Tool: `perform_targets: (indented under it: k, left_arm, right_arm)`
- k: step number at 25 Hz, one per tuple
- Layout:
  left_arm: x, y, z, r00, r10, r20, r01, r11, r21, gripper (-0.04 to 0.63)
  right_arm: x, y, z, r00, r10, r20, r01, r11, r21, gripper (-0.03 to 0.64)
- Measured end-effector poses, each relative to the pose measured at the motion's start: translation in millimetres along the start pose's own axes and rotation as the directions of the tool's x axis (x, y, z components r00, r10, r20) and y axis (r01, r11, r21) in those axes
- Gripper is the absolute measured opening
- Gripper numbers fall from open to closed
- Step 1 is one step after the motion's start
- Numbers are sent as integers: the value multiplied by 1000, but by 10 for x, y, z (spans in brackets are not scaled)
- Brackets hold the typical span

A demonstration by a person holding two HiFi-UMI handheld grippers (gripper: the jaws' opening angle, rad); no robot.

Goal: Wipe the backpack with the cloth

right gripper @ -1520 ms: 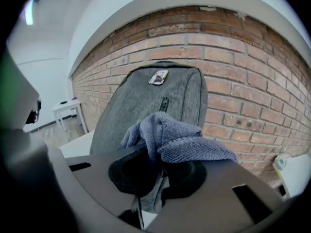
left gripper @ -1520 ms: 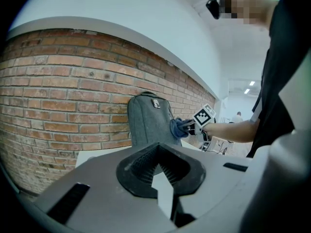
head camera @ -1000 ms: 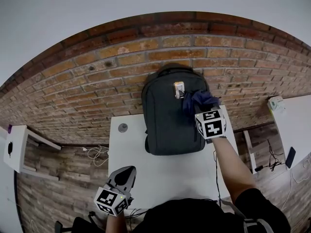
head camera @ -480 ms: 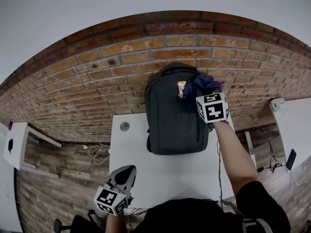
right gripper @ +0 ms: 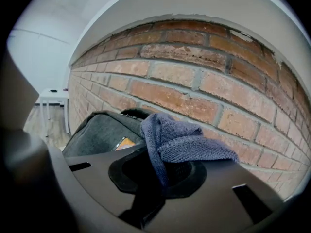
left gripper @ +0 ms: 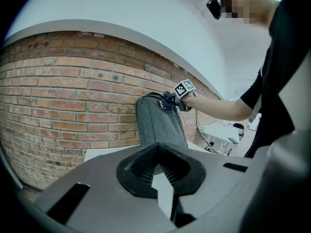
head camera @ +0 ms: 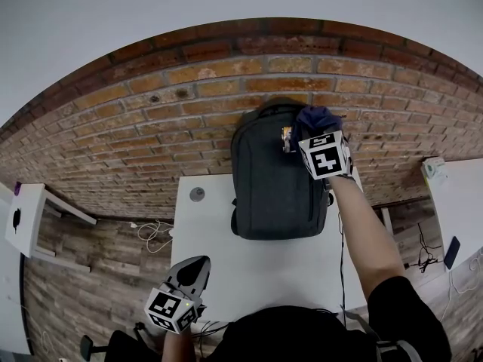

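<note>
A dark grey backpack (head camera: pixel 275 176) stands upright on a white table (head camera: pixel 211 255), leaning against the brick wall. It also shows in the left gripper view (left gripper: pixel 158 123) and the right gripper view (right gripper: pixel 97 132). My right gripper (head camera: pixel 311 127) is shut on a dark blue cloth (head camera: pixel 315 117) (right gripper: pixel 180 142) at the backpack's upper right corner, beside an orange tag (head camera: pixel 287 136). My left gripper (head camera: pixel 192 271) hangs low at the table's near left edge, shut with nothing in it.
A brick wall (head camera: pixel 151 127) runs behind the table. A small round grey disc (head camera: pixel 197 194) lies on the table left of the backpack. Cables (head camera: pixel 155 236) lie on the wooden floor at left. White furniture (head camera: pixel 23 225) stands far left, another table (head camera: pixel 453 194) far right.
My right gripper has carried the cloth upward along the backpack's right side, from mid-height to its top corner. The left gripper has stayed put.
</note>
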State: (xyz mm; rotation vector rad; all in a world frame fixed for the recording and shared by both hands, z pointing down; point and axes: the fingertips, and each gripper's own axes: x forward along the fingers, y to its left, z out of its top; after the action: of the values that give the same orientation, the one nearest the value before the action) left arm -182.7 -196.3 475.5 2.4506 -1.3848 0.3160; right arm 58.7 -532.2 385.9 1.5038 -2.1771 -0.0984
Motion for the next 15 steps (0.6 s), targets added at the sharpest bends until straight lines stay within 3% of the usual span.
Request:
perform_targets:
  k: [3, 15]
  left_arm:
    - [-2, -8, -10, 1000, -4, -2, 4, 1000, 1, -6]
    - [49, -115, 35, 1000, -25, 4, 25, 1000, 17, -6]
  right_arm:
    - [17, 183, -130, 997, 56, -50, -57, 998, -23, 64]
    - [-156, 609, -474, 986, 147, -85, -154, 985, -82, 64]
